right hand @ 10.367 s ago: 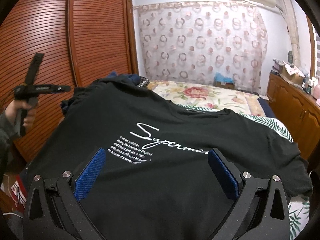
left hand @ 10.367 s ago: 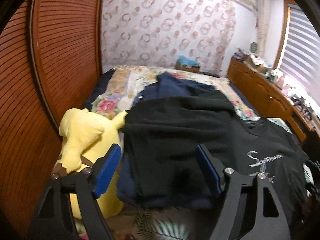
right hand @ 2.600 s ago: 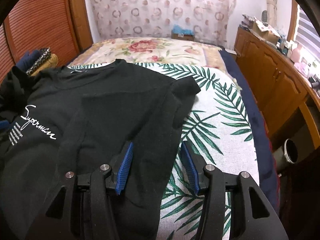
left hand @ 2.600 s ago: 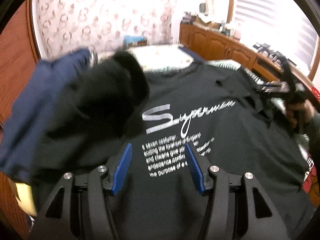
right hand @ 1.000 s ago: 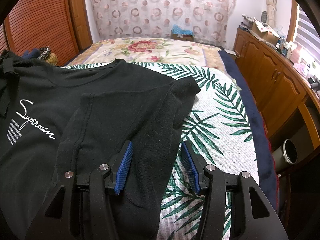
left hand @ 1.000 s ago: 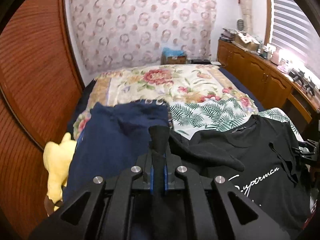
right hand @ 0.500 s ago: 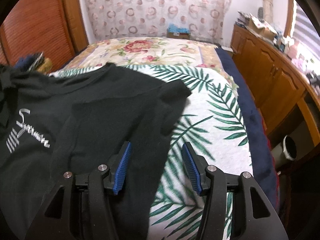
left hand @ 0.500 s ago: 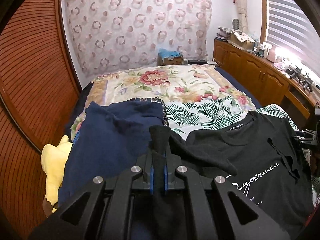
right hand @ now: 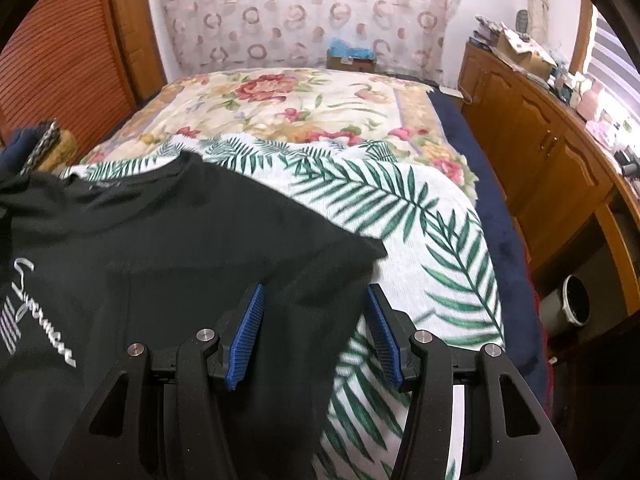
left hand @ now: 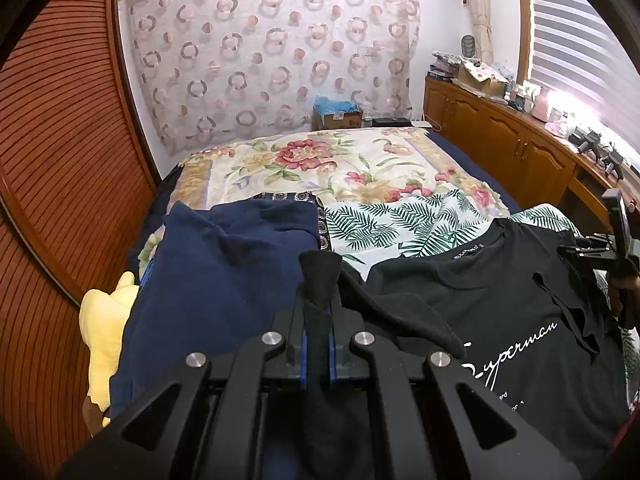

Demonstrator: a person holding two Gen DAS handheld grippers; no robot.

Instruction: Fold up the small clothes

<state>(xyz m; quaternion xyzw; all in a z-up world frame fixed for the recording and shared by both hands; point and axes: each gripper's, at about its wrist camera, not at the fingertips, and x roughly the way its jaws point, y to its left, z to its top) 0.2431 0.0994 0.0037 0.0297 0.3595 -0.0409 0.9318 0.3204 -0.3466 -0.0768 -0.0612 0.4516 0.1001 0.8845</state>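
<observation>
A black T-shirt (left hand: 500,312) with white script lies on the palm-leaf sheet (left hand: 400,224), chest up. My left gripper (left hand: 316,320) is shut on a bunch of its black sleeve, which sticks up between the blue pads. In the right wrist view the same T-shirt (right hand: 180,248) fills the left side. My right gripper (right hand: 316,320) hangs open just above the other sleeve (right hand: 332,256), whose hem lies a little ahead of the fingertips. Nothing is pressed between its pads. A hand (left hand: 626,300) holds that gripper at the far right of the left wrist view.
A navy garment (left hand: 224,272) lies left of the T-shirt, with a yellow plush toy (left hand: 104,328) beside it. A floral blanket (left hand: 320,164) covers the far bed. A slatted wooden wardrobe (left hand: 60,160) stands left, wooden cabinets (right hand: 552,152) right, a bin (right hand: 576,300) on the floor.
My right gripper has moved forward along the shirt's edge, so the sleeve's hem now lies close ahead of its fingers. The left gripper has kept still, shut on the sleeve.
</observation>
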